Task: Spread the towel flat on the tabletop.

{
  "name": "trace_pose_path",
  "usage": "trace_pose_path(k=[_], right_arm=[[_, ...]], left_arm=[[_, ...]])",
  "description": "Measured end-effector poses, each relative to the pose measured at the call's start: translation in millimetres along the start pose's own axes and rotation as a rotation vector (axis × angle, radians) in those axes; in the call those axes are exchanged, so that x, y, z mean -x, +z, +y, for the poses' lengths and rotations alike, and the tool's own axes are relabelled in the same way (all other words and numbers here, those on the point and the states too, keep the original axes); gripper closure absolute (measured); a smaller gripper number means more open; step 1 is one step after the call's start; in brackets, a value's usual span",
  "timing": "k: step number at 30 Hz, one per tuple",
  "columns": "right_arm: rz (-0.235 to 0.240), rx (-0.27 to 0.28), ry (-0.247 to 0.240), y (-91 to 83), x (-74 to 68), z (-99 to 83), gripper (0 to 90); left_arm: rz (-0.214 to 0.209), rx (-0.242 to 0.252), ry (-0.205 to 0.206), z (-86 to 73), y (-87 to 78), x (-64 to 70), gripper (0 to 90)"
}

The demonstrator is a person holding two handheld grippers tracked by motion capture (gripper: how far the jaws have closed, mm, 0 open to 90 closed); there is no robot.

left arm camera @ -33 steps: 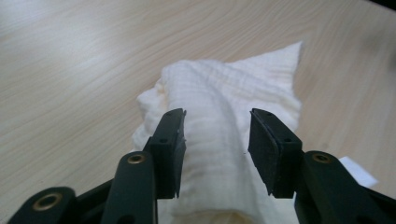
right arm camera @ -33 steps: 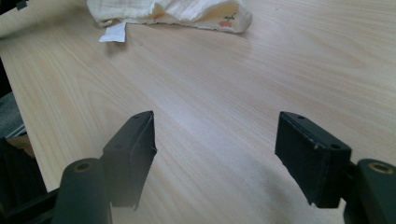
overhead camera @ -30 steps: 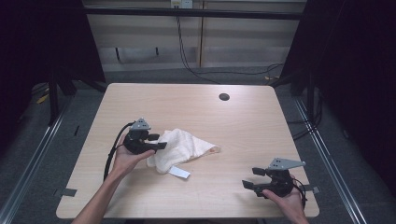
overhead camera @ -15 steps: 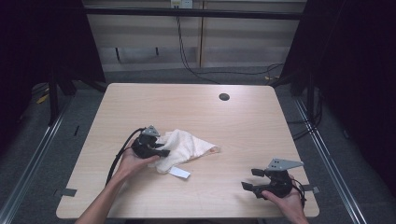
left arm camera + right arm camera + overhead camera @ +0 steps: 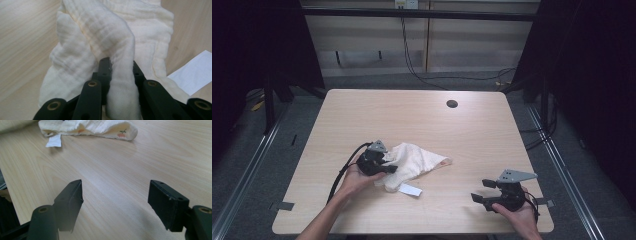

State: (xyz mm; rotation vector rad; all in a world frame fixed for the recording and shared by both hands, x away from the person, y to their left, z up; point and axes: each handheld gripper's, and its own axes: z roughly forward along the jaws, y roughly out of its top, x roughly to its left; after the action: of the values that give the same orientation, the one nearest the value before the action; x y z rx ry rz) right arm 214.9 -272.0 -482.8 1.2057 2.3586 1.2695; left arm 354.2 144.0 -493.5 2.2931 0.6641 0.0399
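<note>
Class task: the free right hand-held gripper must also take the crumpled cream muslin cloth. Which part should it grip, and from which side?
Probably the pointed corner with the small fruit print, approached from the right, low along the wooden table. That end of the cream muslin cloth lies thin and faces the open right hand-held gripper; the left hand-held gripper already pinches the opposite fold.

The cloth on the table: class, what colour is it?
Cream-white cloth, clearest in the left gripper view.

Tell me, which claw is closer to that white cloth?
Left. The left claw is clamped on a fold of the white cloth; the right claw sits apart from it, open, near the table's front right corner.
</note>
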Motion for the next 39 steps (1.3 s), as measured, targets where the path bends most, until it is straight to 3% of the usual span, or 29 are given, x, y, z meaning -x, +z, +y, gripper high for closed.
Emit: trace_pose_path(k=[18,22,24,27,29,33,35,37,38,39], right_arm=[[-0.008,-0.010,-0.009,0.4,-1.6,-0.1,28.4],[-0.006,-0.011,-0.007,0.8,-1.1,-0.1,28.4],[-0.007,-0.009,-0.007,0.6,-1.1,-0.1,28.4],[-0.005,-0.006,-0.004,0.0,-0.9,-0.2,28.4],[-0.004,-0.006,-0.003,0.0,-0.9,-0.1,28.4],[0.004,-0.001,-0.012,-0.7,-3.5,0.1,28.3],[0.007,0.000,-0.010,-0.6,-3.1,-0.1,28.3],[0.002,0.003,-0.007,-0.3,-2.4,0.2,28.3],[0.001,0.006,-0.005,-0.2,-2.0,0.3,28.3],[-0.003,0.010,-0.006,-0.1,-2.0,0.5,28.3]], left_arm=[[-0.106,-0.020,0.069,4.8,12.6,39.8,79.8],[-0.116,-0.017,0.060,4.9,13.0,41.2,72.2],[-0.132,-0.016,0.049,5.0,12.1,40.6,61.1],[-0.110,0.006,0.059,7.3,5.3,42.1,45.3],[-0.109,0.015,0.068,8.9,0.2,42.0,42.3],[-0.072,0.125,0.028,8.8,-34.4,34.9,36.2],[-0.042,0.155,0.040,8.5,-50.2,40.9,38.2],[-0.066,0.184,0.106,7.2,-63.6,53.5,53.9],[-0.069,0.184,0.127,5.8,-67.1,59.9,61.6],[-0.098,0.176,0.144,3.9,-67.6,65.1,66.8]])
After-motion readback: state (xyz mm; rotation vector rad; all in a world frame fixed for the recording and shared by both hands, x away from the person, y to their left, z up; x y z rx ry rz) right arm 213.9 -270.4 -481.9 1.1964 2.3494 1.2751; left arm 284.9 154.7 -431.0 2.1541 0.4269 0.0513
